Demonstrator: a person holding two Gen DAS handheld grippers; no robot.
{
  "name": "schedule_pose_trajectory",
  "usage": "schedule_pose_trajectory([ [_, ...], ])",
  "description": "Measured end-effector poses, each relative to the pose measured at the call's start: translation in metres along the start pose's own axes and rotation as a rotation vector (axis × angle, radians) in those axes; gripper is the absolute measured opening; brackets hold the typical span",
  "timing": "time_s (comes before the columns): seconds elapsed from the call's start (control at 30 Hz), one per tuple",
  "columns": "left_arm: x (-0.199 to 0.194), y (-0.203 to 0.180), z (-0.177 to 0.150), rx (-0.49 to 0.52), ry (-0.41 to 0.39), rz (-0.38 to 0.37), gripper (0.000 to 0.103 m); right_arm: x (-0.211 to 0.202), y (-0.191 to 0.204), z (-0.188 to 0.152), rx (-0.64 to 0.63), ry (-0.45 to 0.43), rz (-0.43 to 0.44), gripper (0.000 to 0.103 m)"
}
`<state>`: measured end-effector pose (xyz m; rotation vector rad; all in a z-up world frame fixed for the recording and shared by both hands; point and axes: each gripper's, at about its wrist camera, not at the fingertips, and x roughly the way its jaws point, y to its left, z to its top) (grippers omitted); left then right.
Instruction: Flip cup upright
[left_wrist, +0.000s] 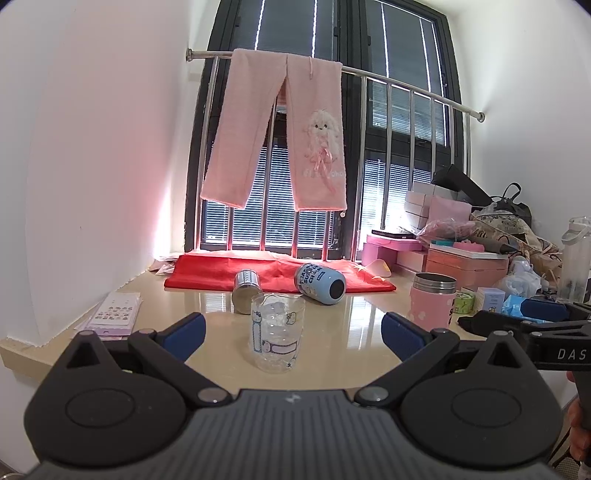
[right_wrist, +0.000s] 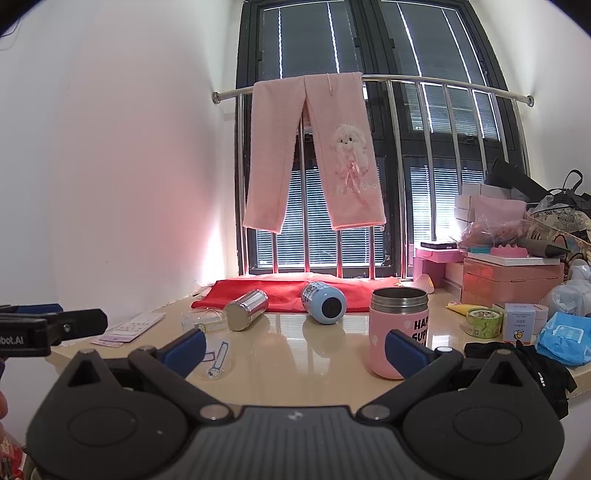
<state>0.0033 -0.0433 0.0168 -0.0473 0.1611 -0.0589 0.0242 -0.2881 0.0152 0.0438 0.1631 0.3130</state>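
A clear glass cup (left_wrist: 276, 331) with cartoon print stands upright near the counter's front edge; it also shows in the right wrist view (right_wrist: 211, 343). A steel cup (left_wrist: 245, 290) lies on its side behind it, as does a blue cup (left_wrist: 320, 283), base toward me. They also show in the right wrist view as the steel cup (right_wrist: 246, 308) and the blue cup (right_wrist: 324, 301). A pink cup (left_wrist: 432, 302) stands upright at the right, close to my right gripper (right_wrist: 295, 349). My left gripper (left_wrist: 293, 332) is open, the glass cup between its fingers' line. Both grippers are open and empty.
A red cloth (left_wrist: 266, 271) lies along the window sill under pink trousers (left_wrist: 280, 133) hung on a rail. Pink boxes (left_wrist: 465, 264), bags and small packets crowd the right side. A sticker sheet (left_wrist: 114, 314) lies at the left. The beige counter (left_wrist: 347, 350) ends just ahead.
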Motion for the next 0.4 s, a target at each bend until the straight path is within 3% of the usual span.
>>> schedule_pose_trajectory([
  [0.4,0.0002,0.0012,-0.0007,-0.005,0.01,-0.002,0.103,-0.0001,0.0004,-0.0013,0.003,0.001,-0.009,0.103],
])
